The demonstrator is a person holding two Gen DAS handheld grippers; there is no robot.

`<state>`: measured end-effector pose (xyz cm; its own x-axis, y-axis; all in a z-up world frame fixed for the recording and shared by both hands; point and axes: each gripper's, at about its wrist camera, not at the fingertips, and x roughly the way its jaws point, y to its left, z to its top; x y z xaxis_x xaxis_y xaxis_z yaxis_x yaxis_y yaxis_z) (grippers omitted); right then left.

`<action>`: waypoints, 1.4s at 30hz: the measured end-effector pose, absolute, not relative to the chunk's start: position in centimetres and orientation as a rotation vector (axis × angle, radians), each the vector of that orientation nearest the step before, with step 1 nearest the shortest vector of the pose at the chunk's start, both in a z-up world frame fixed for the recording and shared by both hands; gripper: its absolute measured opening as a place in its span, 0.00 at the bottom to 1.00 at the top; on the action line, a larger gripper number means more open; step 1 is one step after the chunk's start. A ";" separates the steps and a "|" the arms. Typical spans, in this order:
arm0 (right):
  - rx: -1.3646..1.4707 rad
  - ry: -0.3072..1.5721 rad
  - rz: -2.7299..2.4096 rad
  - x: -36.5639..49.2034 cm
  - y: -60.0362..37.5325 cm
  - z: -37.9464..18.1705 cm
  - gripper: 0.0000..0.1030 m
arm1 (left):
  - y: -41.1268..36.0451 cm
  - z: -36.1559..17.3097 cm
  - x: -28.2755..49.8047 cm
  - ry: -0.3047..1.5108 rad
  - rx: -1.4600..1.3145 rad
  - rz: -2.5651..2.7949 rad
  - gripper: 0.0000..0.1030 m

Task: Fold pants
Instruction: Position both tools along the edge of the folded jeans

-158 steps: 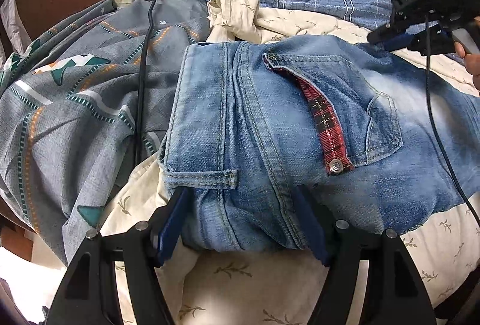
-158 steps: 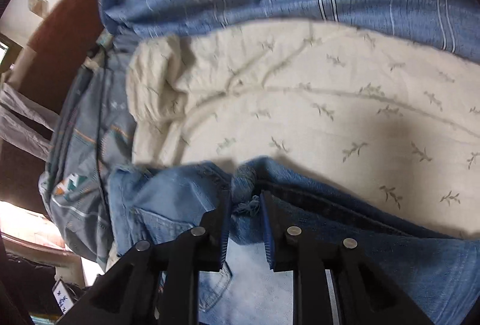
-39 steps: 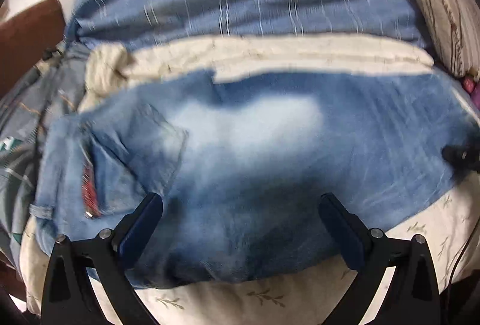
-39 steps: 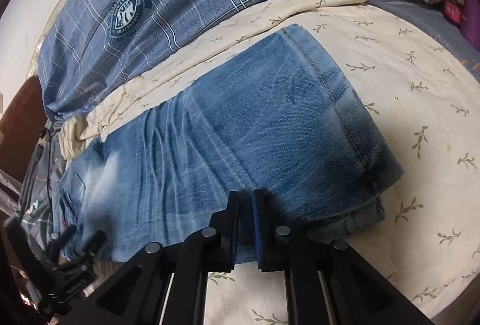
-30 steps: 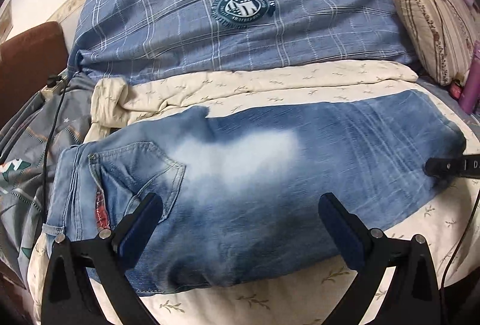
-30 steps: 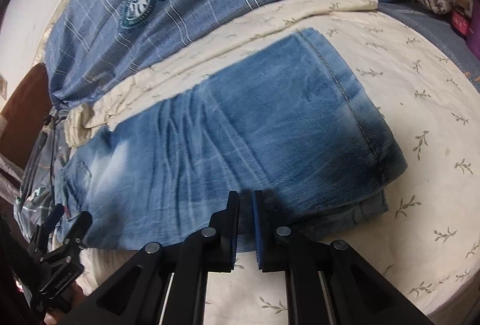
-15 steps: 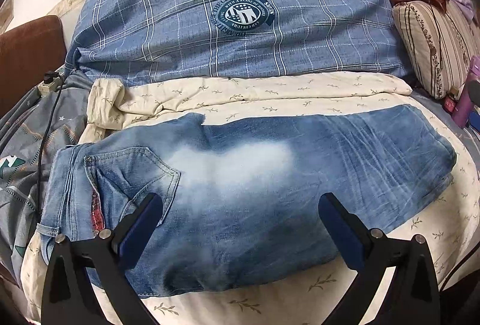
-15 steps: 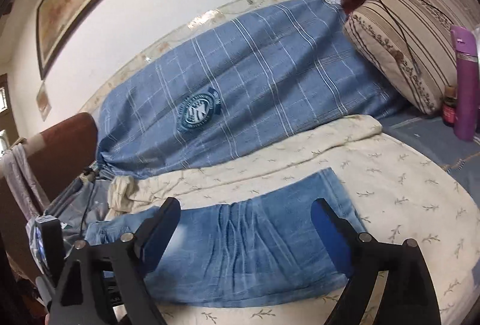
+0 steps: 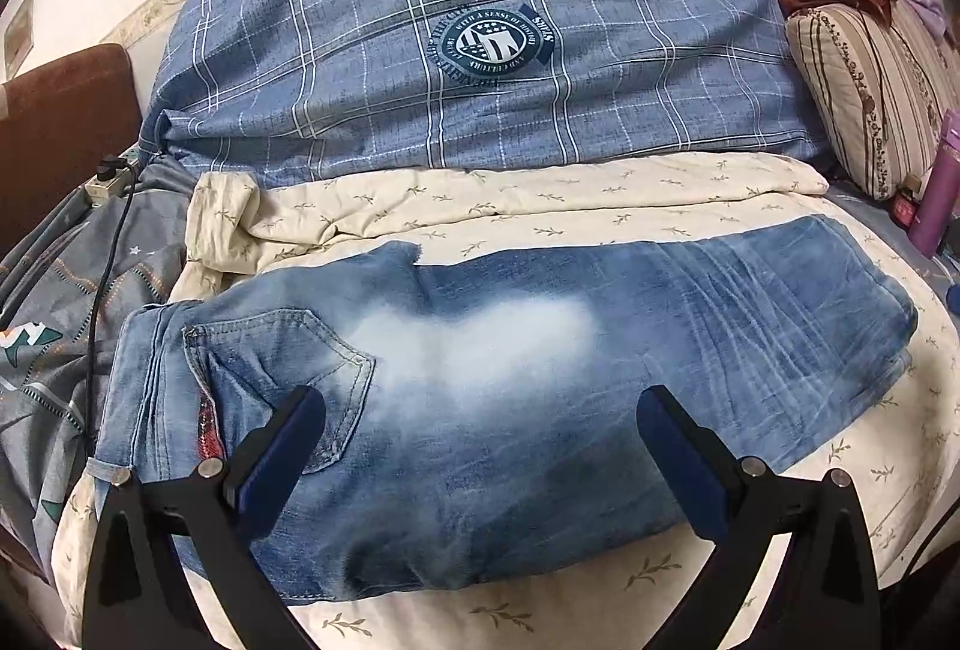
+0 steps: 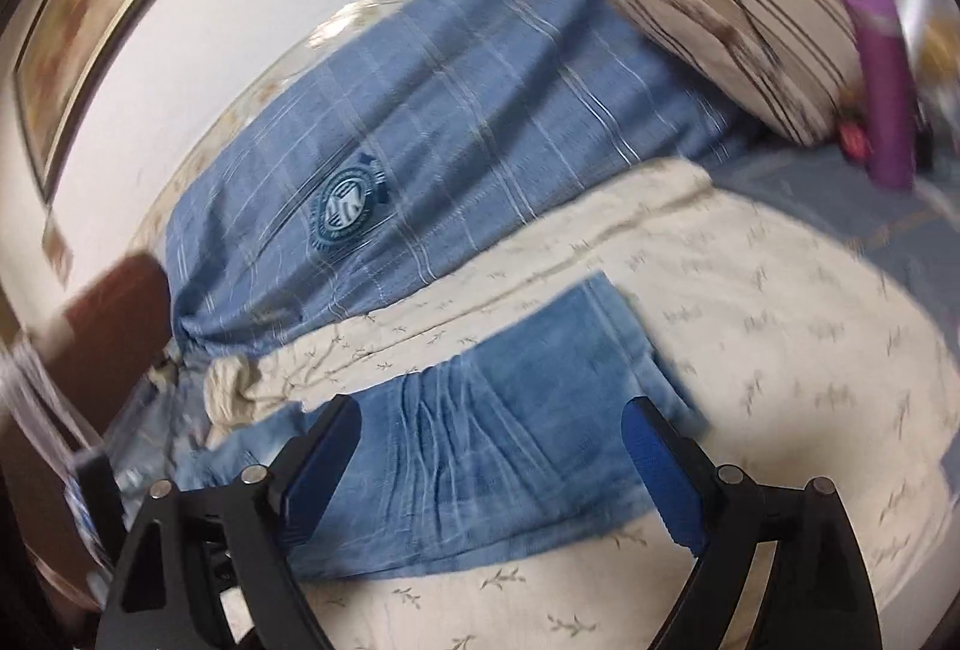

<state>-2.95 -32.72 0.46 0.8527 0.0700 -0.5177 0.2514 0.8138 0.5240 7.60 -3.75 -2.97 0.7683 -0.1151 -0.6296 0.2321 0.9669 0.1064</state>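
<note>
The faded blue jeans [image 9: 540, 368] lie flat on the cream leaf-print sheet [image 9: 540, 206], folded lengthwise, waistband and back pocket at the left, leg fold at the right. My left gripper [image 9: 480, 446] hovers over their near edge with its jaws wide open and nothing between the pads. In the blurred right wrist view the jeans [image 10: 498, 458] stretch leftward below my right gripper [image 10: 492, 464], which is also open, raised off the cloth and empty.
A blue plaid duvet [image 9: 480, 50] fills the back of the bed. A striped pillow [image 9: 870, 92] and a purple bottle [image 9: 936, 182] sit at the right. A grey patterned cover [image 9: 48, 338], a black cable [image 9: 102, 290] and a power strip [image 9: 108, 182] lie at the left.
My right gripper was shut at the jeans' near edge; it opened wide, lifted away and tilted up toward the wall. My left gripper stayed open and nearly still.
</note>
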 end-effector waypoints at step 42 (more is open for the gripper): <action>0.048 0.931 -0.125 5.6 -17.9 -7.7 0.69 | 7.0 -7.9 11.7 0.954 0.132 0.127 1.00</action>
